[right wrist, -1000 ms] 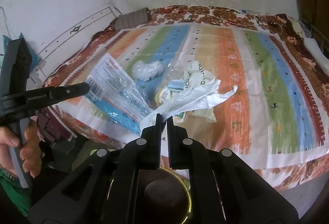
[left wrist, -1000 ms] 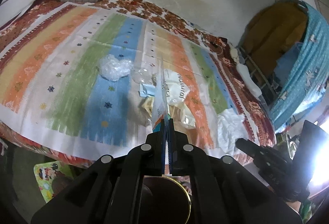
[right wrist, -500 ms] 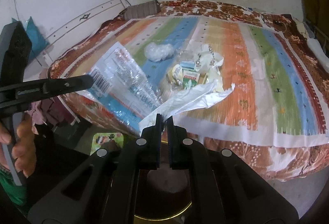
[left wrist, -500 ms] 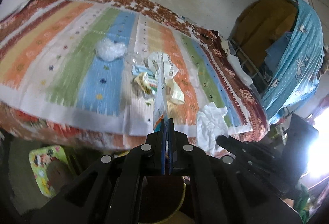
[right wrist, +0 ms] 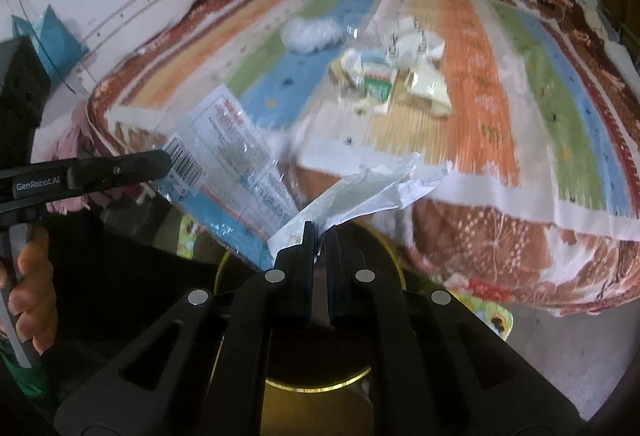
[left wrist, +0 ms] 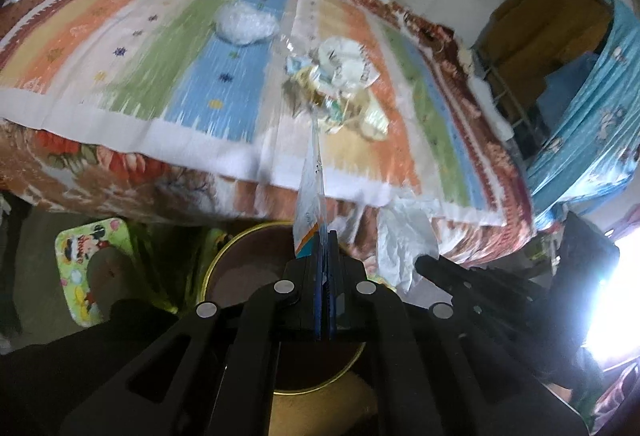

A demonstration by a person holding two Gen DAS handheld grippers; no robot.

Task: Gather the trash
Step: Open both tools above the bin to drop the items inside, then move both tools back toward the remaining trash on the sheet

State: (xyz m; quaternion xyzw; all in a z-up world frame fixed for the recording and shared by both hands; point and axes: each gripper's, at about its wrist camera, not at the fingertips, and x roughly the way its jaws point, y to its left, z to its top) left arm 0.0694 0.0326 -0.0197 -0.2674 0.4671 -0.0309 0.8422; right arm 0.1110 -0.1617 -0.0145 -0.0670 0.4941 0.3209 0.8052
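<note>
Trash here is light, limp and slippery: the left gripper [left wrist: 326,236] pinches a printed plastic wrapper [right wrist: 228,152] by its edge and the right gripper [right wrist: 318,232] a crumpled white bag [right wrist: 372,188], both above the gold-rimmed bin [right wrist: 384,240]; more litter [right wrist: 392,76] lies mid-bedspread [right wrist: 472,48], best nipped at folds.

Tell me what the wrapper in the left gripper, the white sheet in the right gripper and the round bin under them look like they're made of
Wrapper: thin clear plastic film, glossy; printed text and a barcode show, and blue bedding shows through it.
White sheet: probably crumpled paper or thin plastic; matte, creased, ragged edge. Blur leaves it open.
Bin: dark inside with a shiny gold rim, possibly metal or plastic.
</note>
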